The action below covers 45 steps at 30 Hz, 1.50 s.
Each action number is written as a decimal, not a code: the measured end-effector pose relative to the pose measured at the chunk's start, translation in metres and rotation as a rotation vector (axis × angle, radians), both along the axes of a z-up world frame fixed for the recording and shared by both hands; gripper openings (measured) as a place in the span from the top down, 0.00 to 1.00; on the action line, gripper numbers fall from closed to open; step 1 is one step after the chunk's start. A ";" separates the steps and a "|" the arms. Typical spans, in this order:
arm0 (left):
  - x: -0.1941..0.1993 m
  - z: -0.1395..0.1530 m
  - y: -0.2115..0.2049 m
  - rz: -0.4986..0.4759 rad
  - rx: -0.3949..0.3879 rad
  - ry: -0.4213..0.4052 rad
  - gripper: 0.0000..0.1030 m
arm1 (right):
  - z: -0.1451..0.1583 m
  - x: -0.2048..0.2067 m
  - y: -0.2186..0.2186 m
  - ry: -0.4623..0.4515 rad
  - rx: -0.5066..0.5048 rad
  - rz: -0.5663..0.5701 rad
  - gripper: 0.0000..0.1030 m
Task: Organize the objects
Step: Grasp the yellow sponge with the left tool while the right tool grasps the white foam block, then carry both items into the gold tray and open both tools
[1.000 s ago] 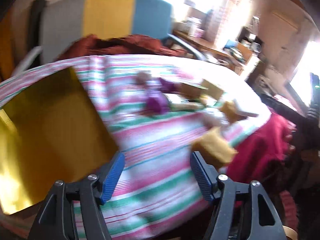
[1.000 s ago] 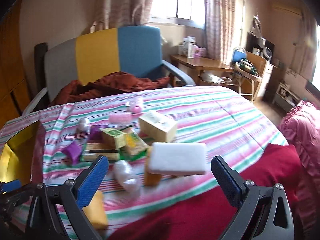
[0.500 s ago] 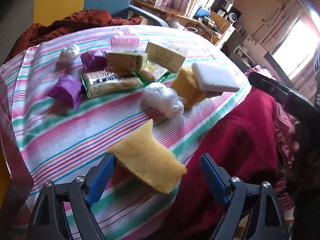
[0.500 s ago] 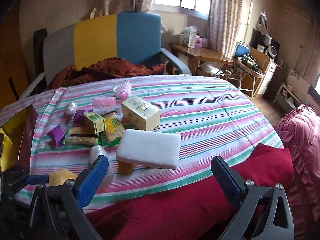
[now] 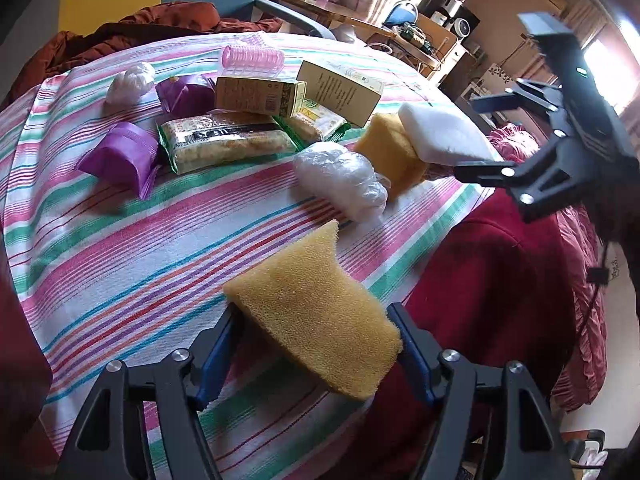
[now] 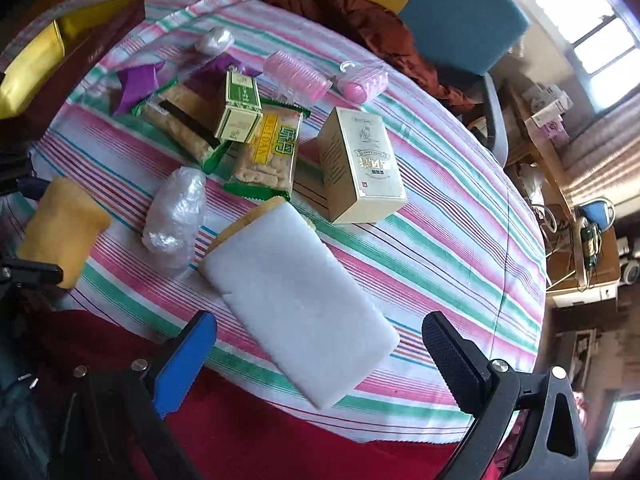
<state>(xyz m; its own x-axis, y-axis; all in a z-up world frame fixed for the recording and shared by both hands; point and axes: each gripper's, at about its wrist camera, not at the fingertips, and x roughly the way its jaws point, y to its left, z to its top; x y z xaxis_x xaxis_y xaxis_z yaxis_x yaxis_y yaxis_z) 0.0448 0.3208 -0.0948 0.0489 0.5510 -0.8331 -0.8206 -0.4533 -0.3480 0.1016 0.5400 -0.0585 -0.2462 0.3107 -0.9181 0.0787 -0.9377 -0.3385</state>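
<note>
Yellow foam fills our left gripper (image 5: 316,344): the yellow sponge (image 5: 316,312) sits between the two blue pads at the near edge of the striped tablecloth (image 5: 120,248), and it bulges where the jaws squeeze it, so we read this hand as clamped on the sponge. Whether it has cleared the cloth we cannot tell.

Our right gripper (image 6: 320,356) hangs with its jaws spread wide on either side of the white foam block (image 6: 296,304), touching nothing. That block leans on a second yellow sponge (image 6: 256,210), just beside a crumpled plastic bag (image 6: 176,208).

We judge the step in hand to be a paired pick-up. For the left, we should raise the sponge straight and keep the squeeze light, since foam twists in the jaws. For the right, we should turn the jaws across the block's narrow width, come down past its upper edge, and close gently so the block does not slide off its support. The cream carton (image 6: 360,168) and the biscuit packet (image 6: 272,156) stand near, so we want a clean approach.
</note>
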 end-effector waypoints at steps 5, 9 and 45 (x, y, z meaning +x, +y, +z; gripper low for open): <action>-0.001 0.000 0.003 -0.008 0.007 -0.002 0.31 | -0.011 -0.016 0.003 -0.107 -0.035 0.060 0.00; -0.002 -0.001 0.001 -0.006 0.025 -0.020 0.35 | -0.007 -0.012 -0.002 -0.095 -0.083 0.060 0.32; -0.097 0.061 -0.284 0.744 0.017 0.247 0.33 | 0.037 -0.162 -0.284 0.300 -0.582 0.108 0.30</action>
